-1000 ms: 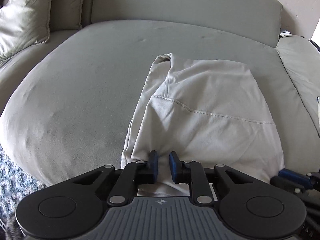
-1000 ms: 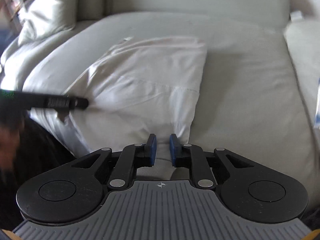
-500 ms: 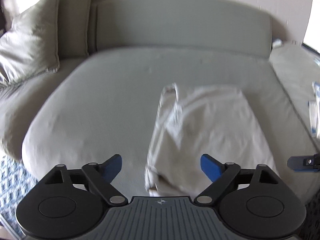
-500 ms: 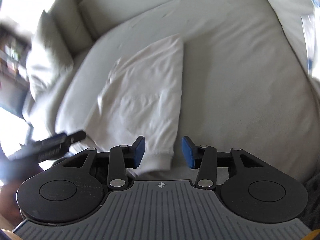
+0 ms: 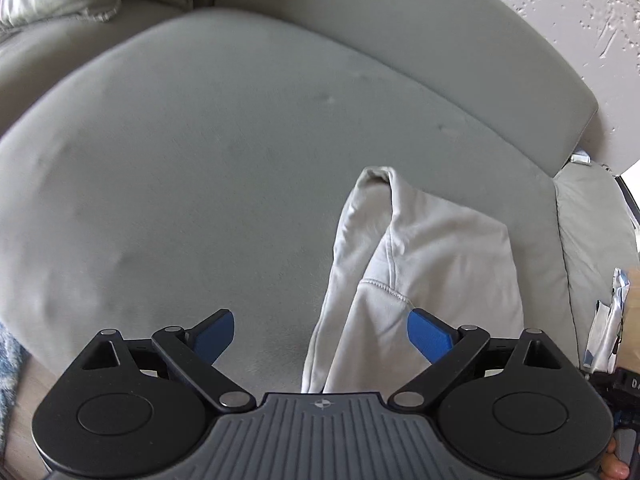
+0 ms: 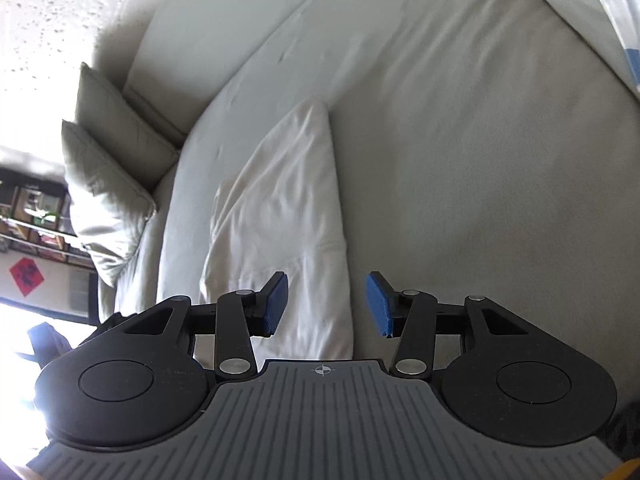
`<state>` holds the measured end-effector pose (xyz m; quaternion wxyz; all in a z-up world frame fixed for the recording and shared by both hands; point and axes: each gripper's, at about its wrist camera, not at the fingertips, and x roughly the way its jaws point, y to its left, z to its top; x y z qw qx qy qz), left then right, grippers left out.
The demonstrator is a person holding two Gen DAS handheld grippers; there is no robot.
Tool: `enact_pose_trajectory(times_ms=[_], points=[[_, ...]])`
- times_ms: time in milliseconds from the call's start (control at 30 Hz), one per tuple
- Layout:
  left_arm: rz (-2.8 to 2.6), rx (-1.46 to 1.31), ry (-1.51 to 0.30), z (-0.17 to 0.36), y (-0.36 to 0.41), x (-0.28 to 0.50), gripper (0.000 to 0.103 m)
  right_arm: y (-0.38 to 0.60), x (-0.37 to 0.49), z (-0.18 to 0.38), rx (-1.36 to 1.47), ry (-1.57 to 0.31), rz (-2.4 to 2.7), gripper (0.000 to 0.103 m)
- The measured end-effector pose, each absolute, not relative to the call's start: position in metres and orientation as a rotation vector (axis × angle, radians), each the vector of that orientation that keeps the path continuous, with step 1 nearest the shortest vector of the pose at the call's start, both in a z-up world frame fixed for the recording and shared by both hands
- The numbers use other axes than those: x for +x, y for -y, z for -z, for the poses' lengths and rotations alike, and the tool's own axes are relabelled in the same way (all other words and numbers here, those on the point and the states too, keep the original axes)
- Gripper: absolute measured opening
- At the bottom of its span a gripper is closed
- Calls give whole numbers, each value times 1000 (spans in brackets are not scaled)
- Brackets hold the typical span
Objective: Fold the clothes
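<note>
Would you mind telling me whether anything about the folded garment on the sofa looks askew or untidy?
Slightly. The garment lies folded on the sofa cushion, but its left edge is uneven: an under layer sticks out beside the top fold and bunches at the far corner. Both grippers are open and clear of it.

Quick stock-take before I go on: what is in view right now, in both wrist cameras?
Folded garment: one, pale grey, on the sofa seat, nearest both grippers.
Sofa: one, grey-green, fills both views.
Cushions: two, light, stacked at the sofa's far corner.
Shelves: at least one unit, contents blurred, beyond the cushions.
Red sign: one, on the wall below the shelves.
Left gripper: one, black with blue fingers, open, empty.
Right gripper: one, black with blue fingers, open, empty.
</note>
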<state>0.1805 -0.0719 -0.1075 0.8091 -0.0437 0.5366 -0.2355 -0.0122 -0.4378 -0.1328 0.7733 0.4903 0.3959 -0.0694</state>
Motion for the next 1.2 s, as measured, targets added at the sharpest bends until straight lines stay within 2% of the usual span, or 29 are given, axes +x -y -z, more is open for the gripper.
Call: enact_pose_trajectory(times_ms=[267,633,667,700,733,767,800,900,1200], points=[[705,-204,-1220,128,80,190,95,458,2,171,1221,-792,122,49],[750,-63,-1259,138,128,197,96,448,62,182,1124,-770,97,49],[746,-56,-1253,137,132,196,88,449,69,184,1115,-764,96,49],[740,-47,-1246,137,135,196,72,449,73,185,1113,-759,101,48],[731,-23,-1228,134,138,192,60,448,77,186,1100,-768,115,36],[724,-2,-1211,131,140,189,34,446,80,186,1086,-778,128,25],[732,-7,-1205,128,140,185,17,444,82,186,1067,-792,140,12],[726,65,-1110,110,144,162,14,433,72,166,985,-744,147,7],[849,137,-865,24,176,75,13,416,7,63,751,-586,183,6]])
